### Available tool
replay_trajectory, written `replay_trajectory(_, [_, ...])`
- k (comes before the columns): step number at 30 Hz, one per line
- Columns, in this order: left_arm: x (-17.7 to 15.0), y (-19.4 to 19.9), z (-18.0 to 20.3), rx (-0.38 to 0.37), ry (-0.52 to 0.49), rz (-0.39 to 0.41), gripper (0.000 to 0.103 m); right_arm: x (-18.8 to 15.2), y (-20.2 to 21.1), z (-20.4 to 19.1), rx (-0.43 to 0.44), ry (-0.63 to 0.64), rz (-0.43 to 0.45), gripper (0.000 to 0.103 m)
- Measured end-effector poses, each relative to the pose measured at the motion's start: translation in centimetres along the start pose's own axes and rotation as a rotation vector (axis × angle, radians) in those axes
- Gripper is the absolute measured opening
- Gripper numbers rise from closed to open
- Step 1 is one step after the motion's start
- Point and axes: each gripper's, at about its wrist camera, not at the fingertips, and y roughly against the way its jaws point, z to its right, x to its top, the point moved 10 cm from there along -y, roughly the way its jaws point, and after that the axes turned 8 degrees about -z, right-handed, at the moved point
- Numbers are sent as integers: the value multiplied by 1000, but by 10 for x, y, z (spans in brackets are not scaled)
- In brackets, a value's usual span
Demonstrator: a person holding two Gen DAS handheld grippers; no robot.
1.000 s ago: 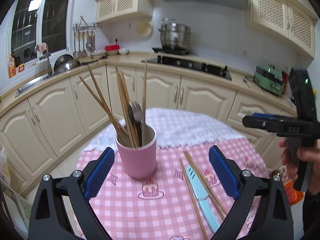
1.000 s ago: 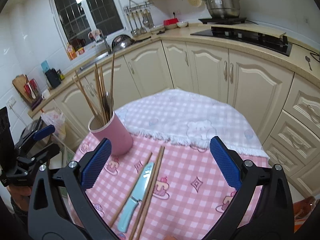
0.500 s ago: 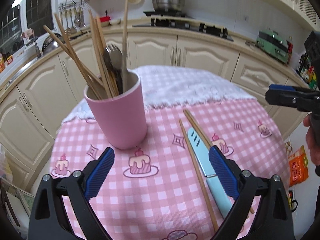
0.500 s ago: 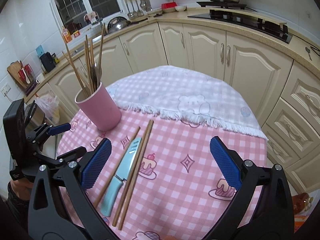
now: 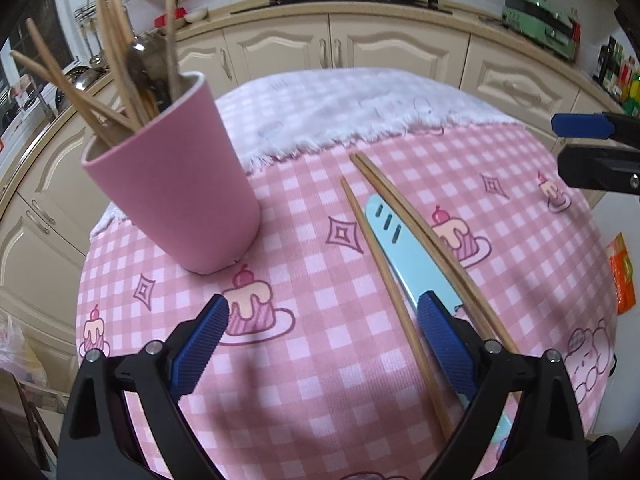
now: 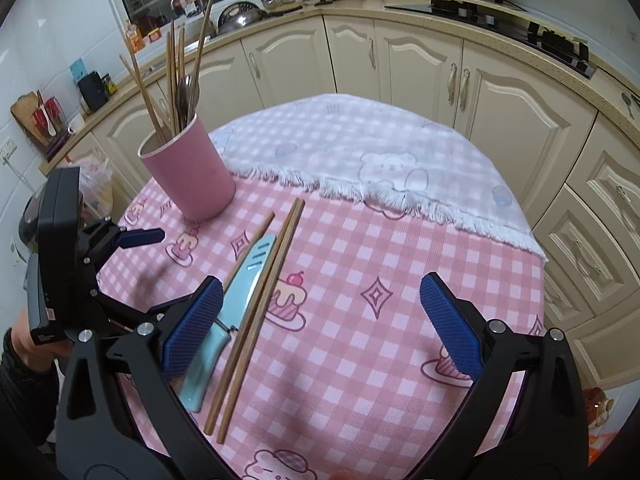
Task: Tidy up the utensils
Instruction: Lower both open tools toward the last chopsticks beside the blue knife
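A pink cup (image 5: 180, 196) holding several chopsticks and a metal spoon stands on the pink checked tablecloth (image 5: 312, 360); it also shows in the right wrist view (image 6: 190, 176). A light blue knife (image 5: 404, 252) lies flat between a single chopstick (image 5: 376, 256) and a pair of chopsticks (image 5: 424, 232). In the right wrist view the knife (image 6: 240, 284) and the pair (image 6: 264, 284) lie left of centre. My left gripper (image 5: 324, 344) is open and empty, low over the cloth. My right gripper (image 6: 320, 324) is open and empty above the table.
A white fringed cloth (image 6: 360, 152) covers the table's far half. Cream cabinets (image 6: 420, 68) and a counter with a hob (image 6: 500, 20) curve behind. The round table's edge drops off at right (image 5: 600, 280).
Both grippers have moved down and closer to the table. The cup and utensils now look larger and lie nearer the fingers. Nothing on the table has moved.
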Motion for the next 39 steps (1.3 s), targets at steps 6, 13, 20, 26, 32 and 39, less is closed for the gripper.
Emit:
replay_trajectory(6, [0,-17,0,17,-5,-38,93,-8,-14,1,-45,27,-38,97])
replay_trajectory(13, [3,-21,-7,8,29,-24,93,-23,-43,-4,-93,79,-110,97])
replay_trajectory(20, [-4,-19,-16,-33,67,-2,94,-32,-65,-18,-121,131,-158,97])
replay_trajectory(26, [-7,-20,-19,-75,98,4,94,-36,-73,-14,-158,128,-190,97])
replay_trajectory(32, [-4,-20,-17,-96,91,-17,93,-34,-81,-13,-155,112,-220,97])
replay_trajectory(39, [-1,-21,-16,-64,71,-36,93,-35,-85,-8,-182,128,-238,97])
